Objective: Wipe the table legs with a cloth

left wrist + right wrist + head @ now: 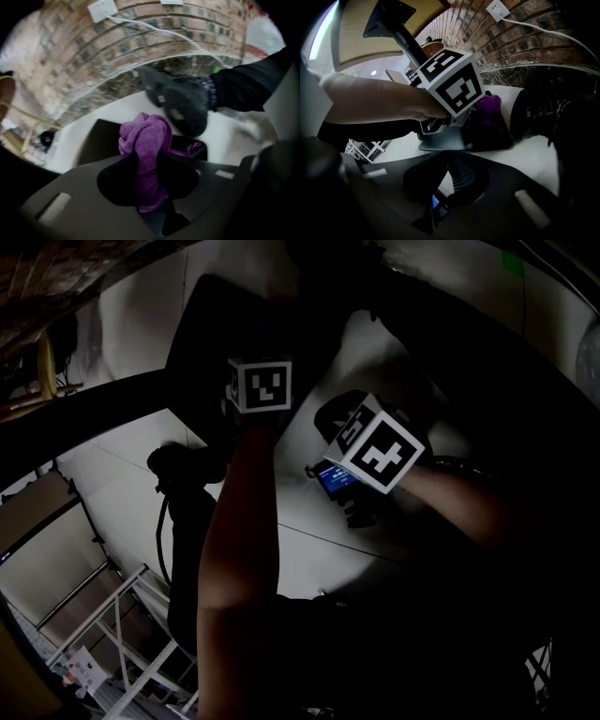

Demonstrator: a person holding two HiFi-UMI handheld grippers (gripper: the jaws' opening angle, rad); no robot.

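The white floor takes the biggest part of the left gripper view, and a brick wall closes it from 9 to 1 o'clock. In the right gripper view the tabletop is seen from below at 11 o'clock. The dark table leg runs down from it to a flat base plate that lies on the floor. The person works this low, I judge, because the foot of the leg is the part to be wiped. A dark shoe stands near the plate, at 1 o'clock from the cloth.

The purple cloth is bunched and pinched between the fingers of the left gripper. The bunch sticks out ahead of them, over the base plate. Held so, the soft part and not the fingers would meet the metal.

The right gripper hangs back from the plate and looks toward it. In the dim light its fingers seem to be pressed together at the tips, with nothing between them. One cloth needs one gripper, so I think this one is only kept out of the way.

For writing, the marker cube carries black and white squares and no letters. A small blue screen on the right gripper is lit, but its print is too small to read. The wall socket shows no mark.
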